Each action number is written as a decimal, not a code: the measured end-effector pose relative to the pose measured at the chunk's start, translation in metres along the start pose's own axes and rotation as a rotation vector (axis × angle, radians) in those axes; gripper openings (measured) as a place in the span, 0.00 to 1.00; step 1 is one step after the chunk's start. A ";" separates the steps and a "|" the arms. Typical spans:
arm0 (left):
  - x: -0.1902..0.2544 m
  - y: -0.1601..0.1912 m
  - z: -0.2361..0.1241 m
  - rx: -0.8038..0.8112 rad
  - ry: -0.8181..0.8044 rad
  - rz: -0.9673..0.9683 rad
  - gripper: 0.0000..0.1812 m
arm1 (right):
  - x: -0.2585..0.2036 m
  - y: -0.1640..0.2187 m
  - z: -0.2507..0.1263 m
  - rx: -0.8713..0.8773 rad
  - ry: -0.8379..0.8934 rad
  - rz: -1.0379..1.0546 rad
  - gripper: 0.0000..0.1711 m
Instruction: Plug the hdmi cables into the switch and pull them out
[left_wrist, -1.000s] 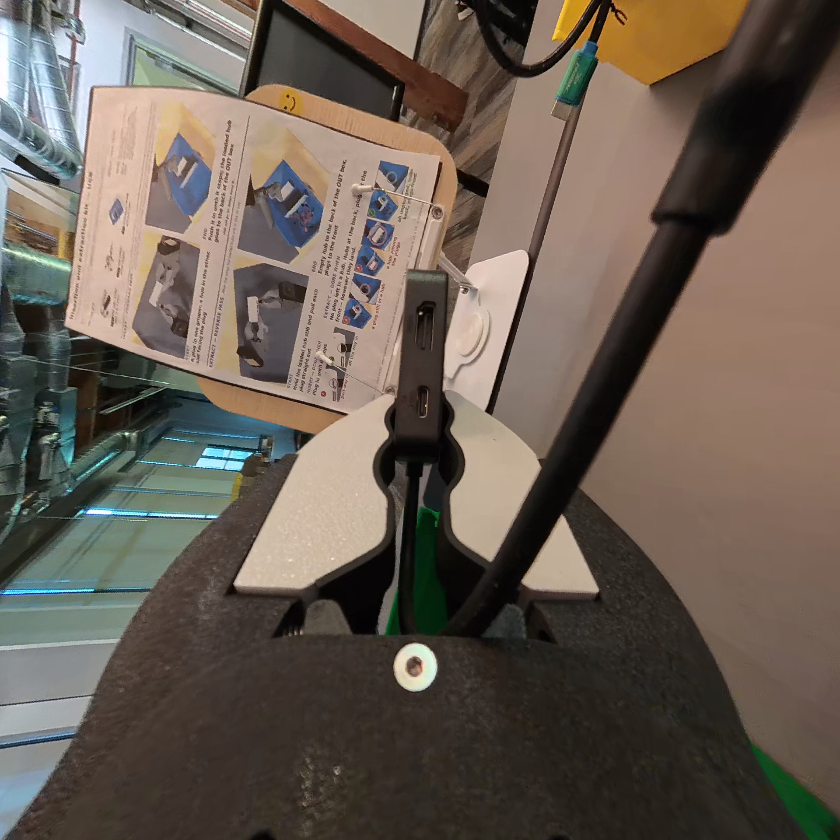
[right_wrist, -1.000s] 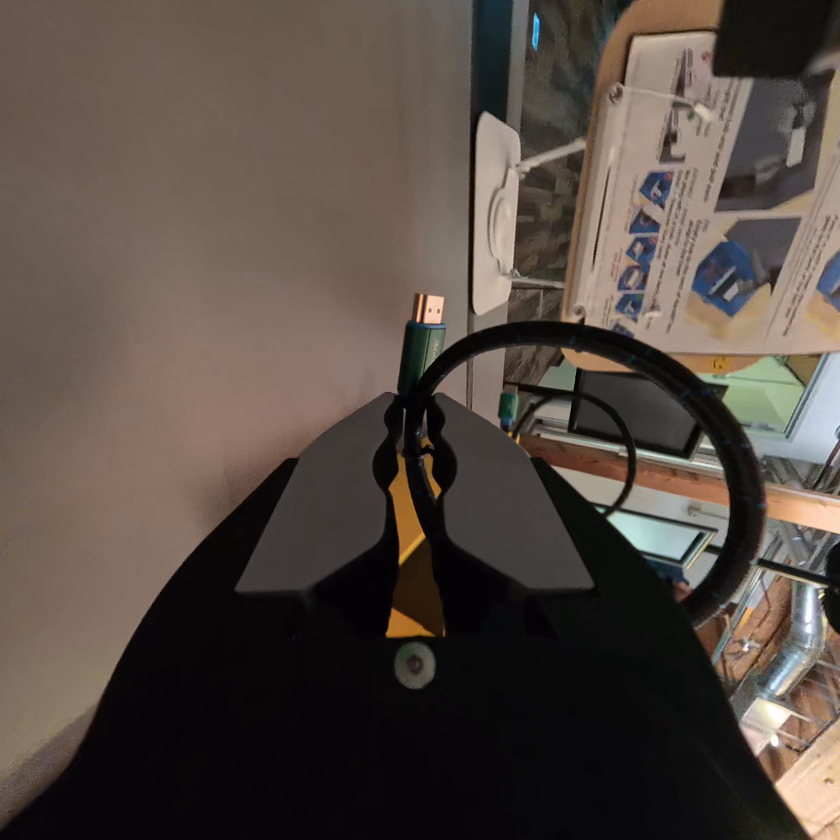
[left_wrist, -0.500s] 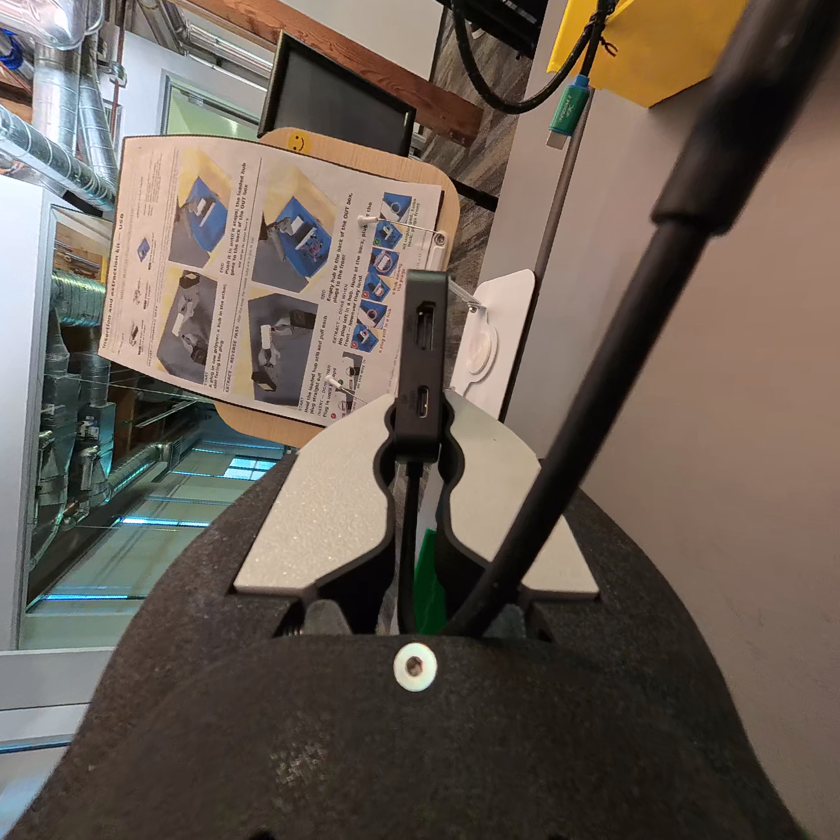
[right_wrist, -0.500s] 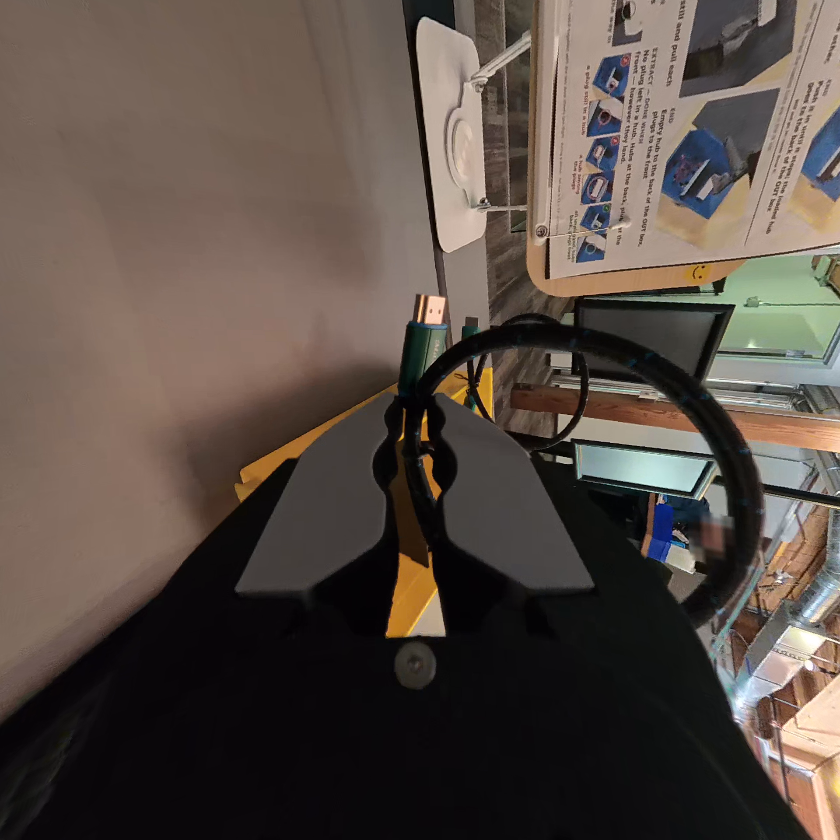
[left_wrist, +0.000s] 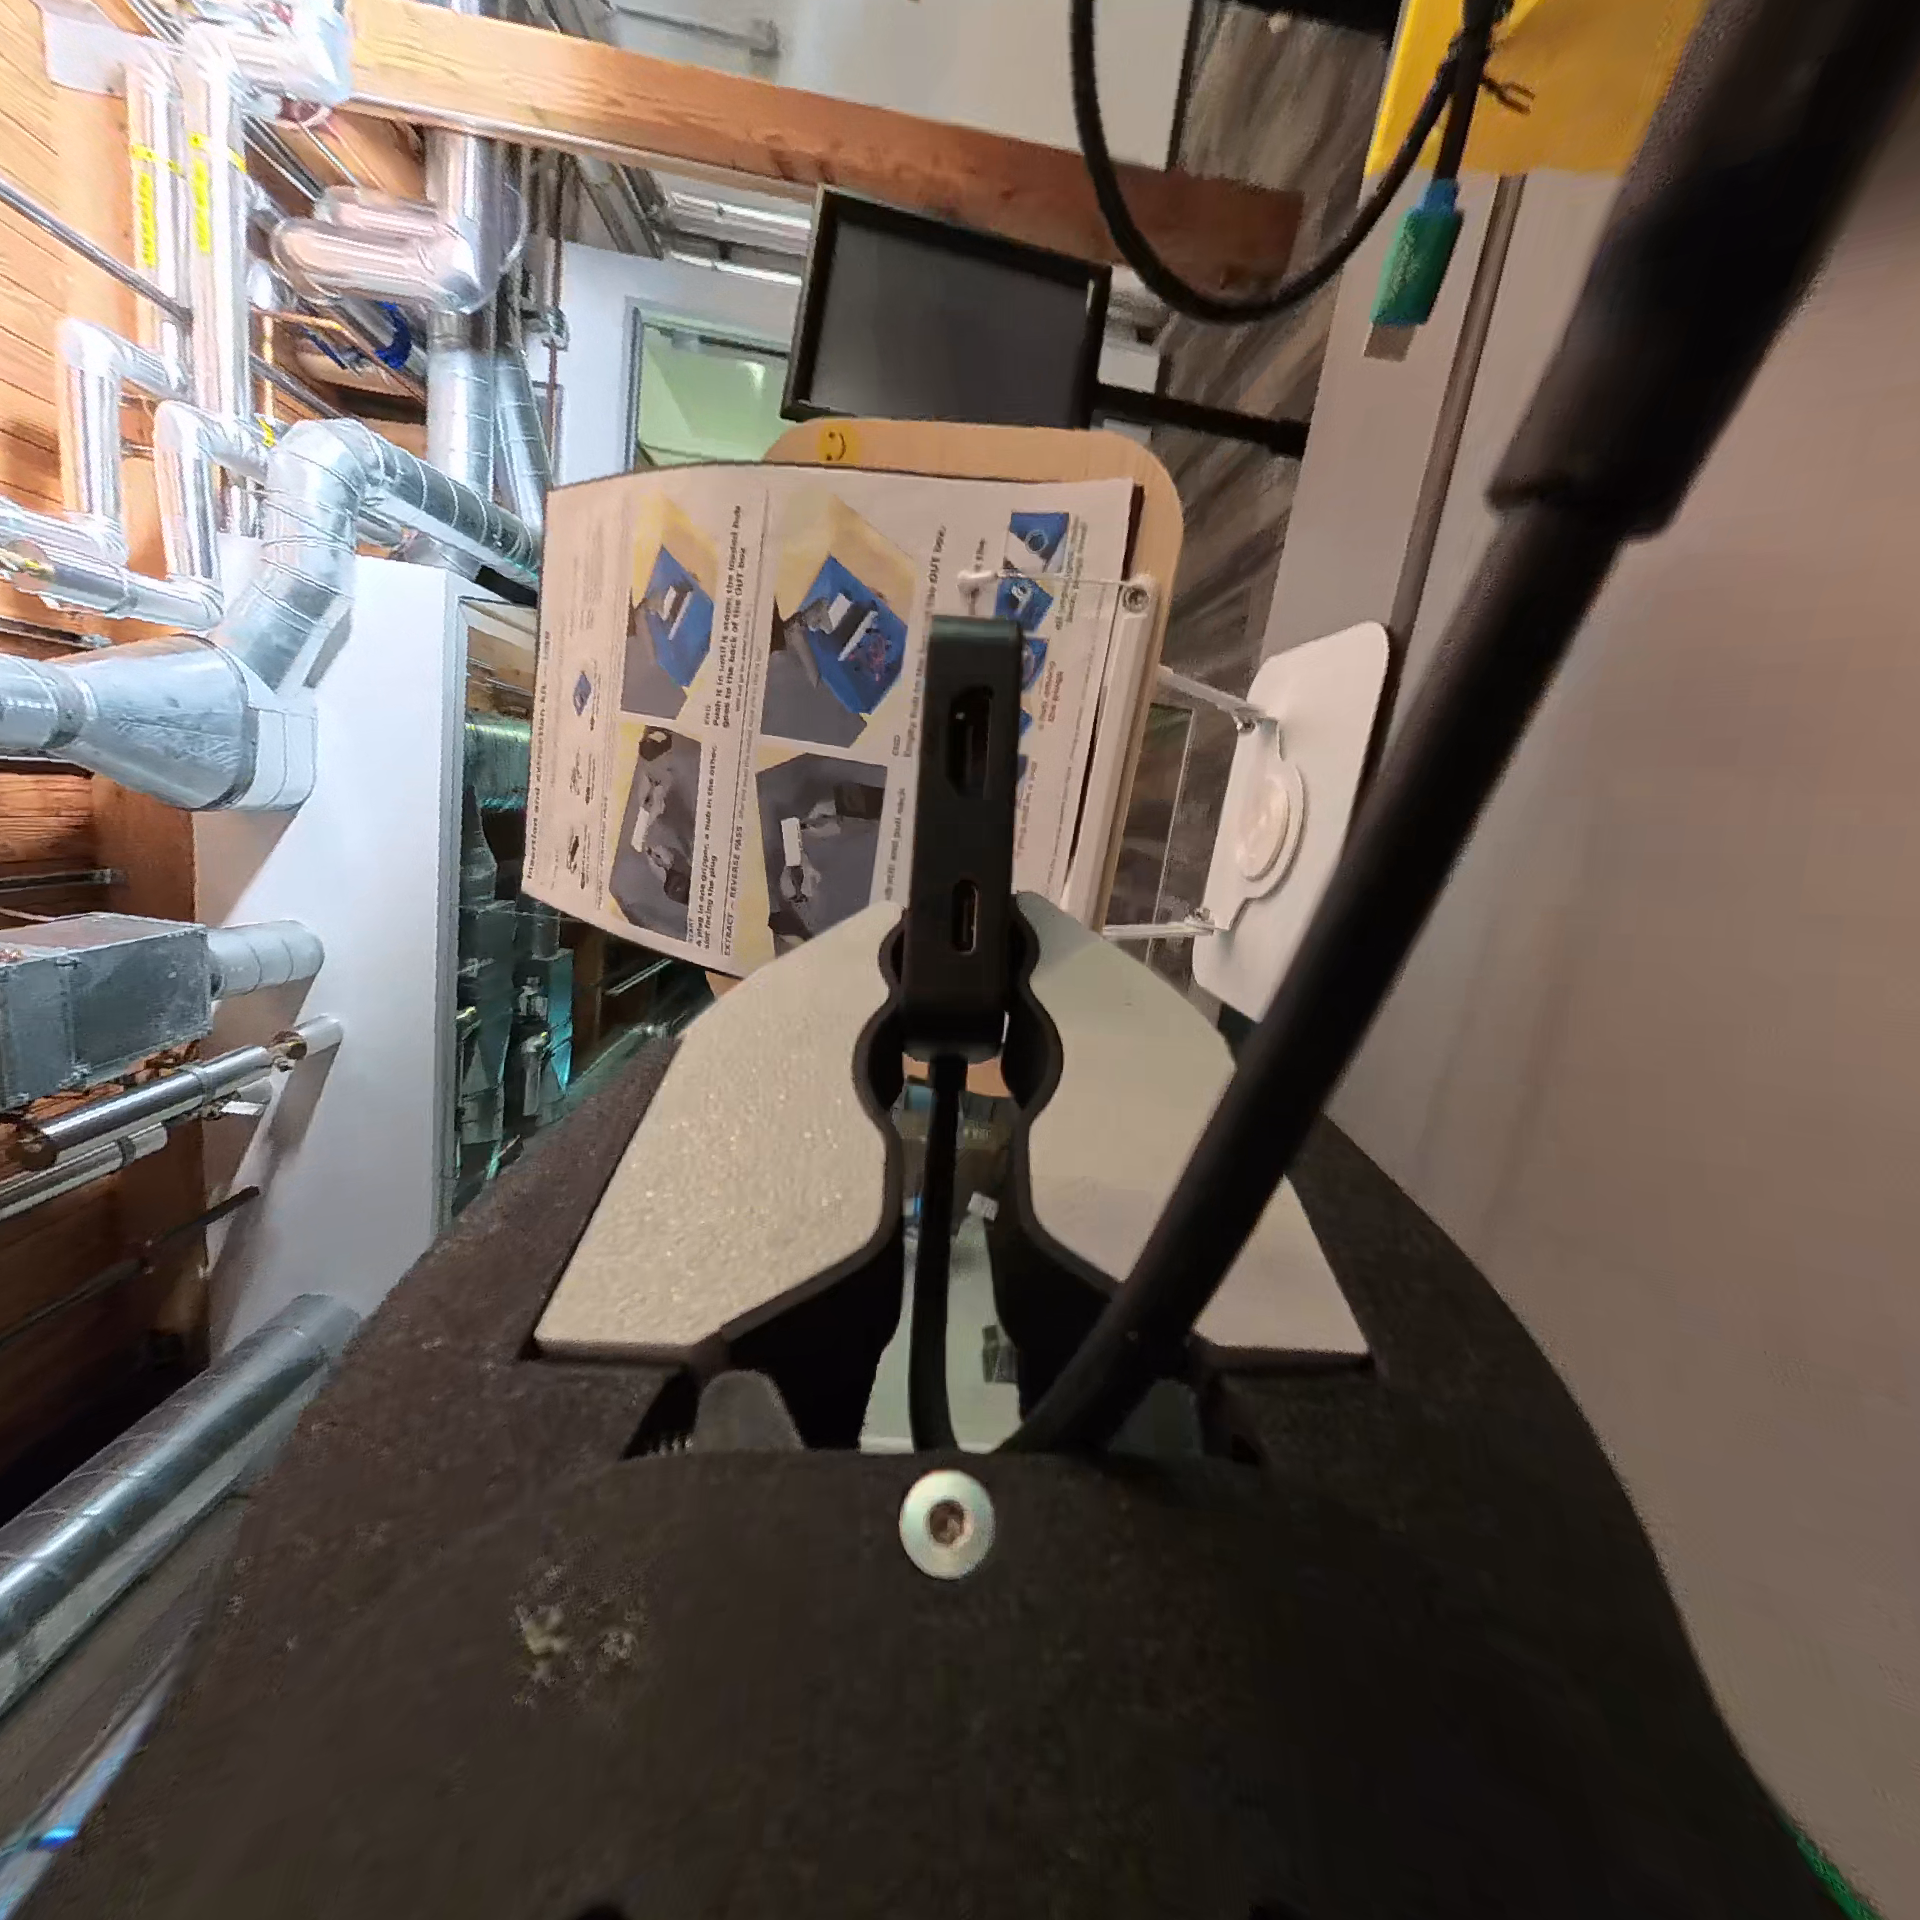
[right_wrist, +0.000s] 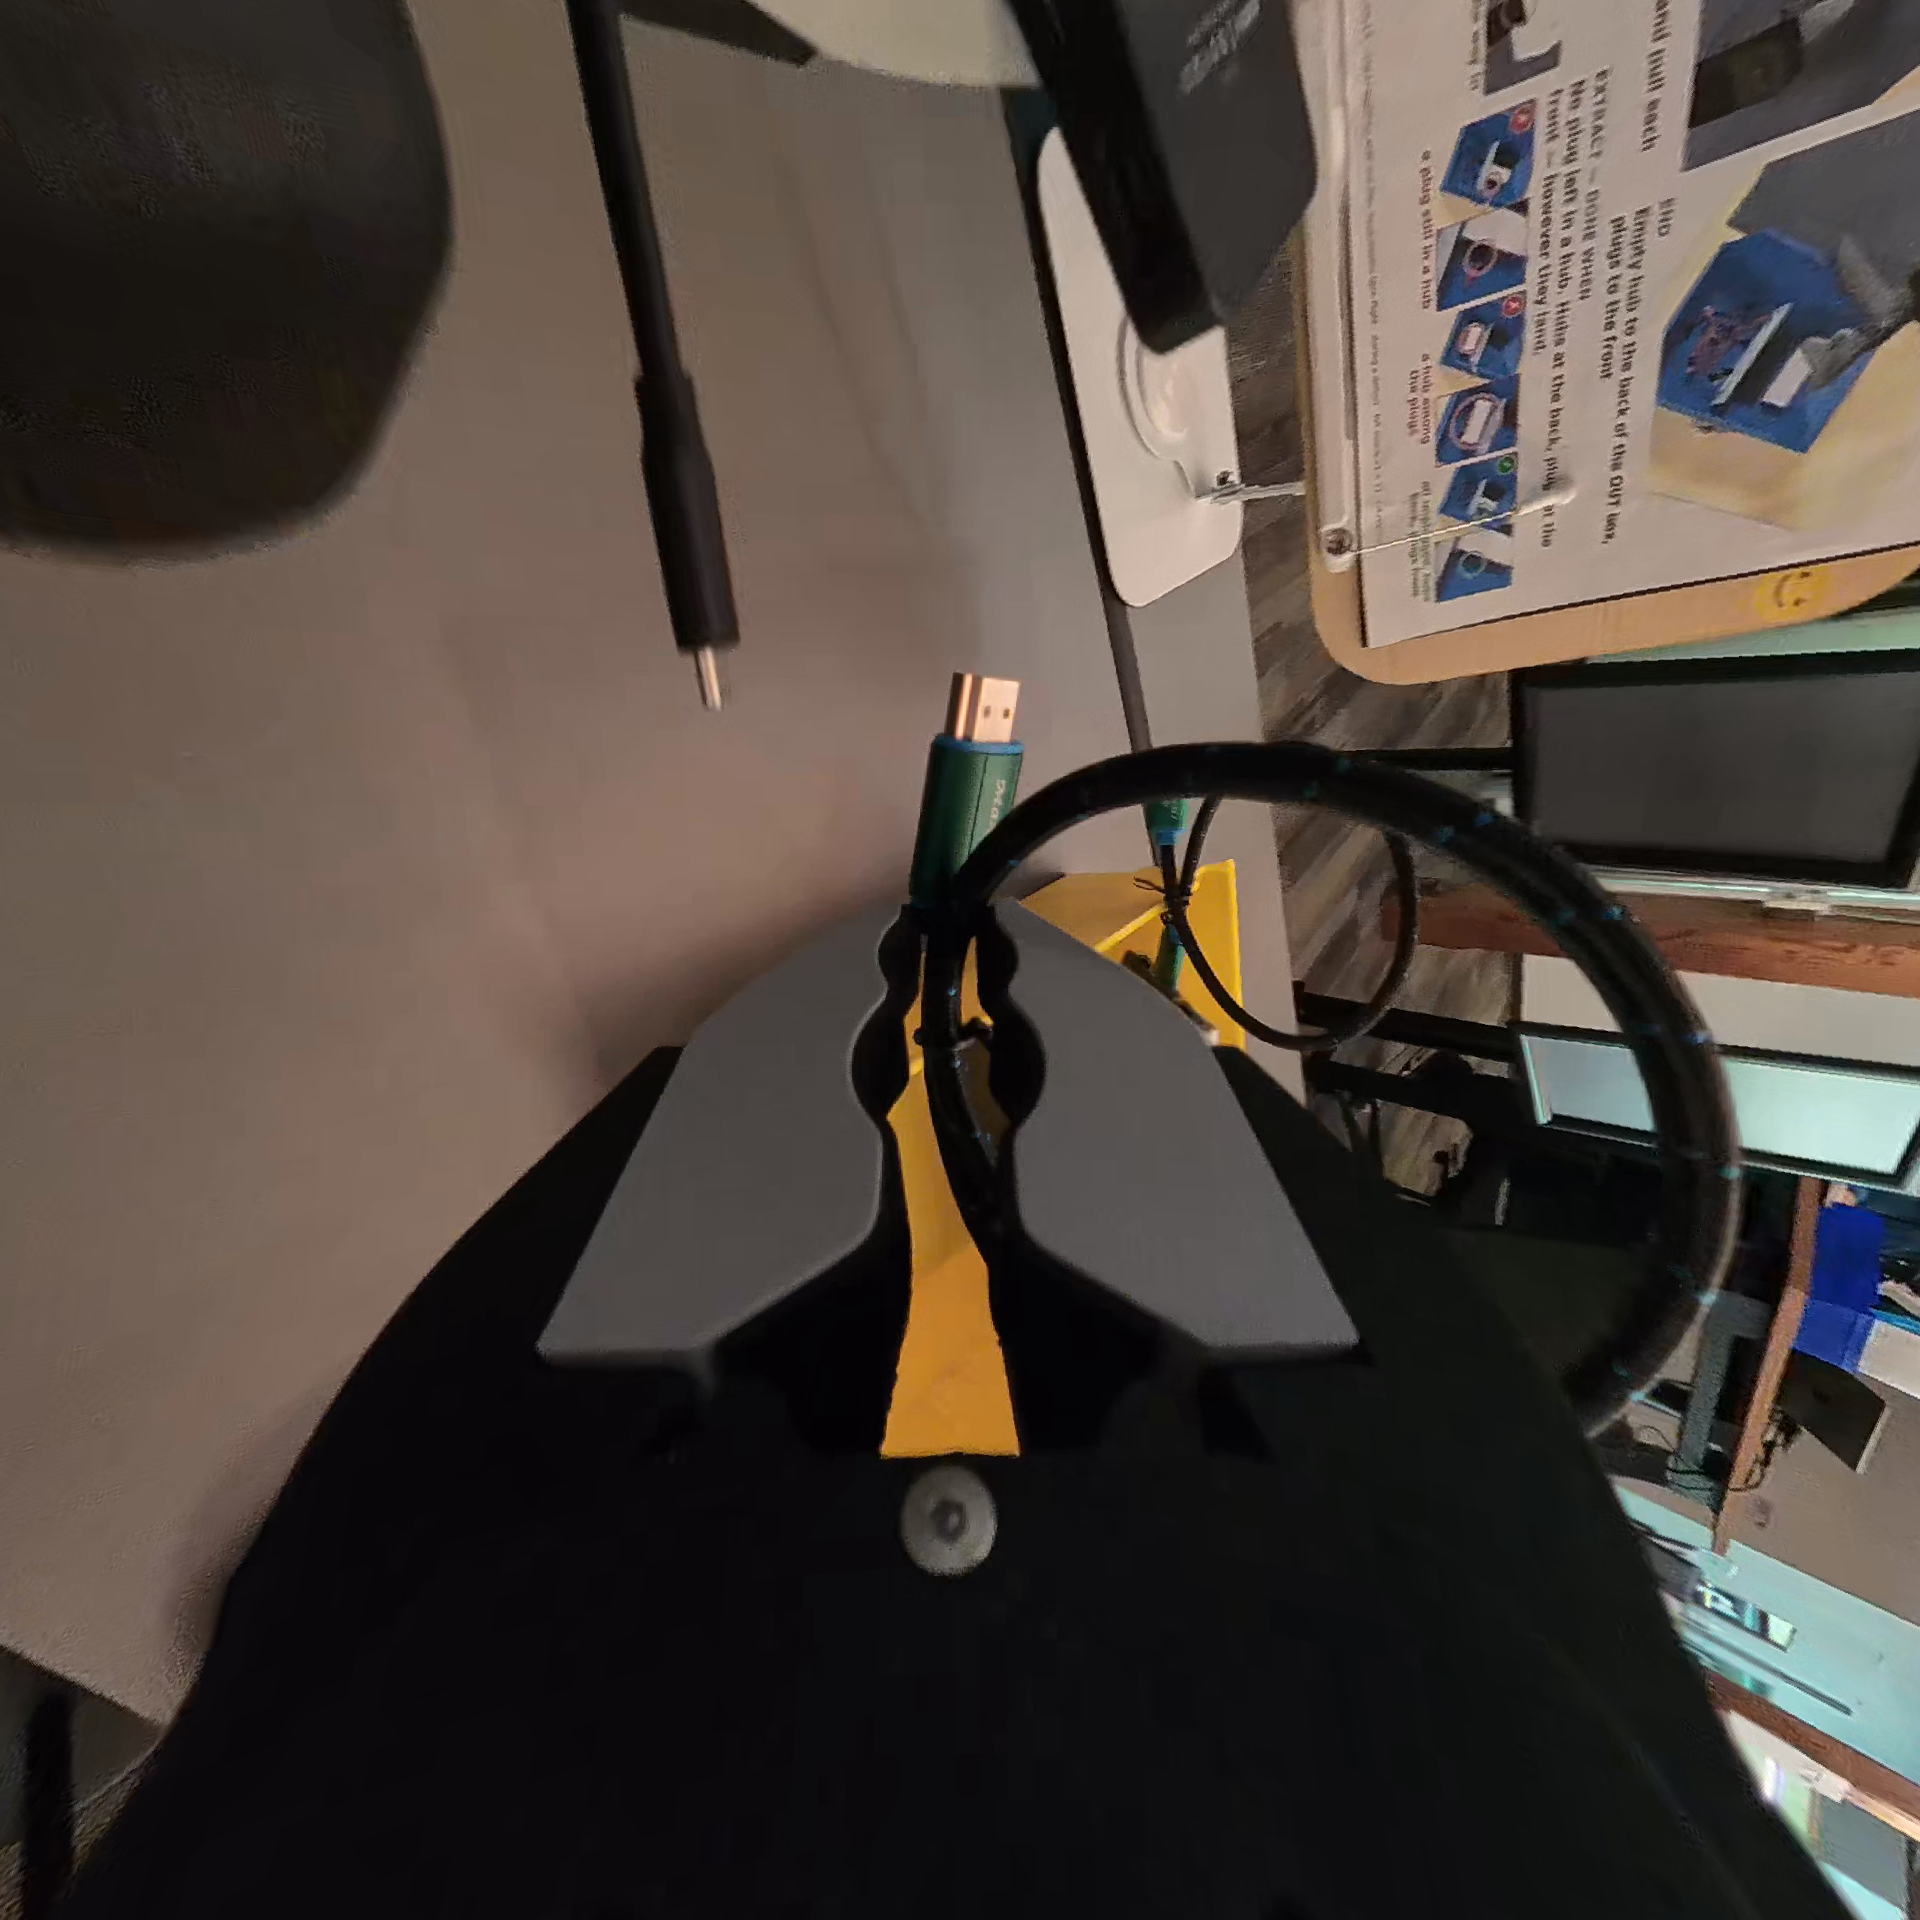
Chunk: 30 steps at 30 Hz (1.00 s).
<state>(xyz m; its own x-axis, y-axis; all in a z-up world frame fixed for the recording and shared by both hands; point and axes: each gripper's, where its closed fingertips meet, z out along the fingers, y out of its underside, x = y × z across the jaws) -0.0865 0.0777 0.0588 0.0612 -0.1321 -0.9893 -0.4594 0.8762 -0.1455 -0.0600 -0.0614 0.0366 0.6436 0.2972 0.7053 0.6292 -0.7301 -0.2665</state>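
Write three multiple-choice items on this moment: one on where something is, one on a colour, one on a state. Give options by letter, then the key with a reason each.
1. Where is the black switch?
A. lying on the table
B. clamped in the left gripper
C. inside the yellow box

2. What colour is the shell of the HDMI plug held by the right gripper?
A. red
B. white
C. green

3. Is that plug seated in the switch?
A. yes, fully
B. no, its gold tip is bare
C. halfway in

Key: B, the left wrist view shows the fingers shut on the switch's lower end. C, a green shell sits under the gold tip. B, the plug's tip stands free against the grey surface, and the switch's ports look empty.
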 end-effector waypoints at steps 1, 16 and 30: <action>0.002 -0.002 0.000 -0.004 -0.002 0.017 0.08 | -0.001 -0.003 0.001 -0.003 -0.009 0.004 0.06; 0.024 -0.018 -0.002 -0.077 0.022 0.154 0.08 | -0.007 -0.023 0.031 -0.055 -0.104 0.142 0.06; 0.036 -0.018 0.000 -0.131 0.029 0.237 0.08 | -0.010 -0.015 0.040 -0.201 -0.158 0.105 0.06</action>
<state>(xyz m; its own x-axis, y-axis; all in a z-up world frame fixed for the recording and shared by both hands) -0.0760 0.0567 0.0260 -0.0867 0.0545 -0.9947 -0.5689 0.8170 0.0944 -0.0582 -0.0287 0.0073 0.7708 0.2939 0.5652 0.4664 -0.8647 -0.1864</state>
